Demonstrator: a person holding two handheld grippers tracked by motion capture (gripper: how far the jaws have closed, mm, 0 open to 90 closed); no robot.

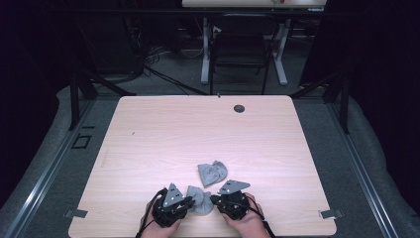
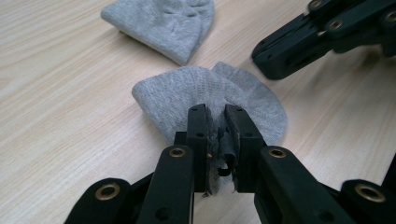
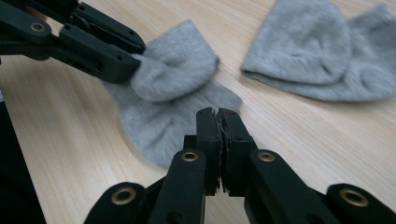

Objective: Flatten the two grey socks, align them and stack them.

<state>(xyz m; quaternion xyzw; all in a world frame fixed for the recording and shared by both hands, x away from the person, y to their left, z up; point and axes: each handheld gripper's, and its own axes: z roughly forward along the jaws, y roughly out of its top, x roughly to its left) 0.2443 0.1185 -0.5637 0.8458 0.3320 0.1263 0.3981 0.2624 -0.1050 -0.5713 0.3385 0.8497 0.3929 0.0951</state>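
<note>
1. So, two small grey socks on a pale wood-grain table (image 1: 148, 134), both low in the middle of the high view. The near sock (image 1: 198, 200) sits between the two grippers; the far sock (image 1: 212, 172) lies just above it in the frame, apart from it and untouched.

2. Left gripper (image 2: 217, 135) is clamped on the near sock (image 2: 210, 95). In the left gripper view its jaws pinch a bunched fold of knit at the bottom centre, with the rest of the sock fanning out past the tips. My guess is it's anchoring one end so the fabric can be pulled flat or folded.

3. Right gripper (image 3: 219, 135) has its jaws nearly together. In the right gripper view I see no cloth between the pads; the near sock (image 3: 163, 107) lies just beyond the tips, so it looks like it's holding nothing. No earlier frame to compare with.

4. Materials: soft ribbed cotton-type knit, floppy, creases easily, rounded toe shape on the far sock (image 3: 322, 56). It'll slump wherever it's let go.

5. Gripper parts are hard matte black with brass-coloured rivets, and the pads look ridged, which suits thin cloth.
</note>
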